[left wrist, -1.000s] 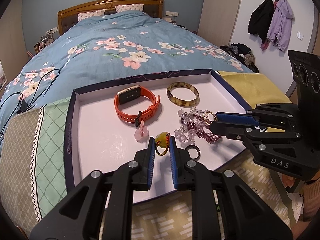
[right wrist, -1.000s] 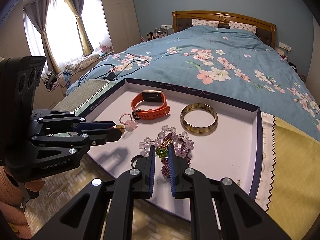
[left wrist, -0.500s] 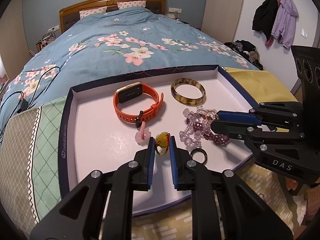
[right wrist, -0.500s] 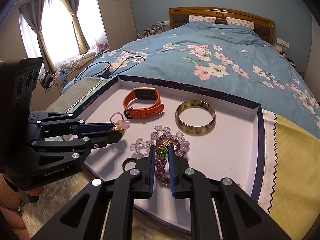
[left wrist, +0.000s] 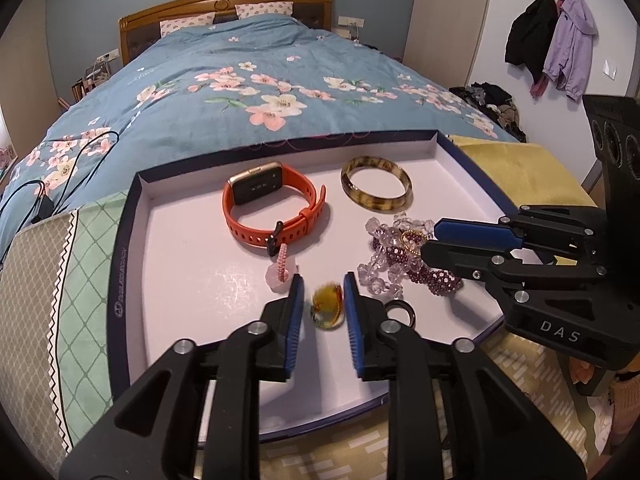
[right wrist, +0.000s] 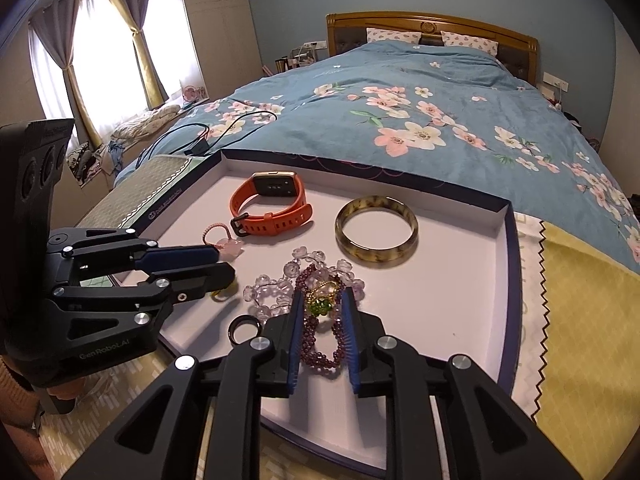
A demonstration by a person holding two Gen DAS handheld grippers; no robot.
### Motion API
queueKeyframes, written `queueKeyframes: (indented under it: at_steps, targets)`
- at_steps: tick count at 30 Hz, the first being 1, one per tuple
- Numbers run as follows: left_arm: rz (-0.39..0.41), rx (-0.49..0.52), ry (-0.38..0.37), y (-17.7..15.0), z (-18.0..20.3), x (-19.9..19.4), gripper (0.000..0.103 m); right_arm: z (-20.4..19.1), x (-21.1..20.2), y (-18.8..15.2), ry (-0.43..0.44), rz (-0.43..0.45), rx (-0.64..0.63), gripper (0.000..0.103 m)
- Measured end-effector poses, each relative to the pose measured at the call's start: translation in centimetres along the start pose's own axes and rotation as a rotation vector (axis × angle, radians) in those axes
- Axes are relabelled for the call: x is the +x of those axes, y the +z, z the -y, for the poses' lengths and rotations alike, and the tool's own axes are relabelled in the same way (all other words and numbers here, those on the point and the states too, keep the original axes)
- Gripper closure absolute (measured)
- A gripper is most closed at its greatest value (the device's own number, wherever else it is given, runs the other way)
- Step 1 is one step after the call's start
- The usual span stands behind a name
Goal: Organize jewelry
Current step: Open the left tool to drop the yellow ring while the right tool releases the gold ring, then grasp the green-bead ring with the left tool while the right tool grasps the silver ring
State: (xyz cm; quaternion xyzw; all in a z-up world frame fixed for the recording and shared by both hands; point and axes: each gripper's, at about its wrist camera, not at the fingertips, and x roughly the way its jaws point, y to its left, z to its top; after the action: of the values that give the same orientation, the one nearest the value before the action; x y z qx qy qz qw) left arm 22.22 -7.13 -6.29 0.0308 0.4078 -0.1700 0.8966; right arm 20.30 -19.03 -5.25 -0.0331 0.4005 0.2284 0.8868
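Both sets of jaws have just been opening. The left gripper (left wrist: 322, 309) stands slightly parted around an amber ring (left wrist: 328, 307) near the tray's (left wrist: 128, 248) front edge, seemingly untouched by the pads. The right gripper (right wrist: 322, 314) is slightly parted around a green charm (right wrist: 319, 307) on the purple beads (right wrist: 320, 354). Each piece is best released fully and left apart from its neighbours. The beads lie tangled with clear ones.

In the tray (left wrist: 132, 216), a small ring (left wrist: 327, 307) lies between the left gripper's fingers (left wrist: 295, 308), the watch (left wrist: 272, 210) and bangle (left wrist: 376, 189) beyond them, the bead bracelets (right wrist: 304, 288) between the right gripper's fingers (right wrist: 348, 320).
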Motion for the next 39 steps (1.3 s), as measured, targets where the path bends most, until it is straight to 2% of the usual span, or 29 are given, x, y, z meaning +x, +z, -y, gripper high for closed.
queueKeyframes:
  at_steps: [3, 6, 10, 15, 20, 25, 35, 39]
  targets:
    - [0.033, 0.001, 0.004, 0.1, 0.0, -1.0, 0.071, 0.1, -0.8, -0.1, -0.001, 0.017, 0.011, 0.079]
    - [0.059, 0.006, 0.016, 0.1, 0.1, -2.5, 0.062, 0.2, -1.9, -0.2, -0.001, 0.041, 0.02, 0.068]
    - [0.108, 0.047, 0.01, -0.5, 0.6, -5.2, 0.062, -0.1, -4.3, -0.9, 0.005, 0.081, 0.012, 0.066]
    - [0.136, 0.071, -0.068, -2.4, 1.3, -8.4, 0.06, -0.6, -6.5, -2.5, 0.028, 0.093, -0.003, 0.064]
    - [0.102, 0.107, -0.137, -5.2, 2.6, -9.1, 0.058, -1.2, -7.9, -5.1, 0.027, 0.07, -0.005, 0.062]
    - [0.057, 0.163, -0.15, -7.6, 4.2, -8.6, 0.057, -2.5, -8.0, -7.5, 0.025, 0.02, -0.034, 0.061]
    - [-0.005, 0.153, -0.157, -8.6, 4.5, -7.1, 0.056, -3.4, -7.7, -10.1, 0.03, -0.038, -0.03, 0.06]
    - [-0.049, 0.146, -0.15, -8.5, 4.9, -6.1, 0.059, -3.6, -7.6, -10.3, 0.035, -0.049, -0.03, 0.061]
